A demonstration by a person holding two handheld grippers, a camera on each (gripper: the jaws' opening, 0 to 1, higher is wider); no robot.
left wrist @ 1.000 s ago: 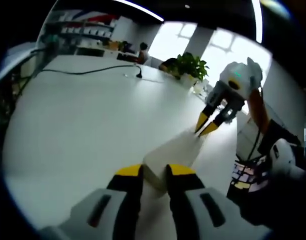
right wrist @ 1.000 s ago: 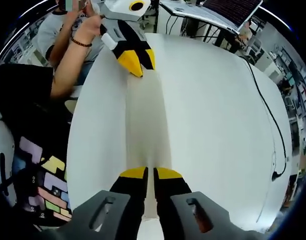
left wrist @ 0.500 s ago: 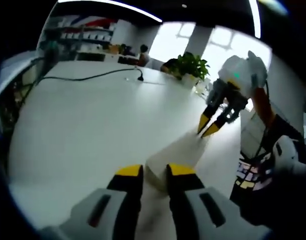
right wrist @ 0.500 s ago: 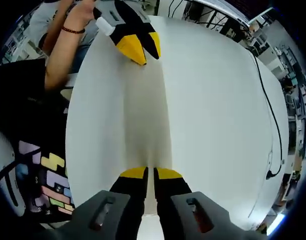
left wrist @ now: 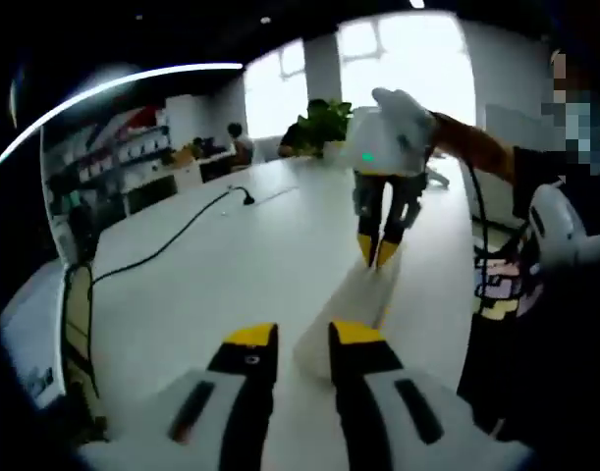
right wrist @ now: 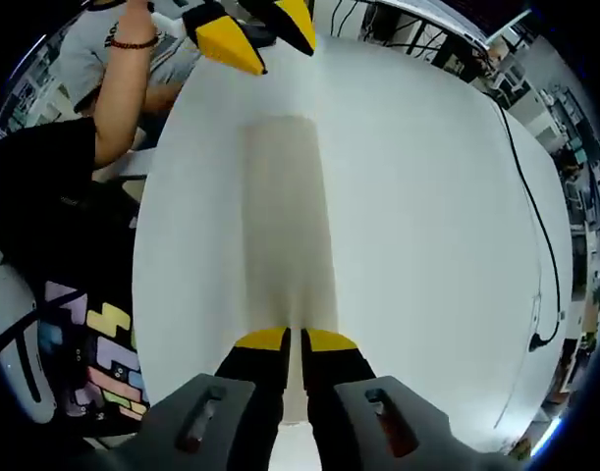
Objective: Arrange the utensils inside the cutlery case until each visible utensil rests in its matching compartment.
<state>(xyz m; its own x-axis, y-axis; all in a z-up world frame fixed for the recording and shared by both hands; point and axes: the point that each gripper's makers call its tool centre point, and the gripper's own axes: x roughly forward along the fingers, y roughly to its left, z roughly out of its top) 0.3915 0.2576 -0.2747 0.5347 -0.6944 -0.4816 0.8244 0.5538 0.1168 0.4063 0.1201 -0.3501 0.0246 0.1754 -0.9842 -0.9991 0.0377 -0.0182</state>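
Cutlery case (right wrist: 283,226): pale, long, lying flat on the white bench (right wrist: 427,216). Right tongs (right wrist: 287,340) pinched its near end; left tongs (left wrist: 291,336), beyond its far end, stood spread, empty. Judged light, rigid, smooth; best gripped by end rims.

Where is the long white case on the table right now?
The white case lies lengthwise on the white table, its near end between the right gripper's jaws.
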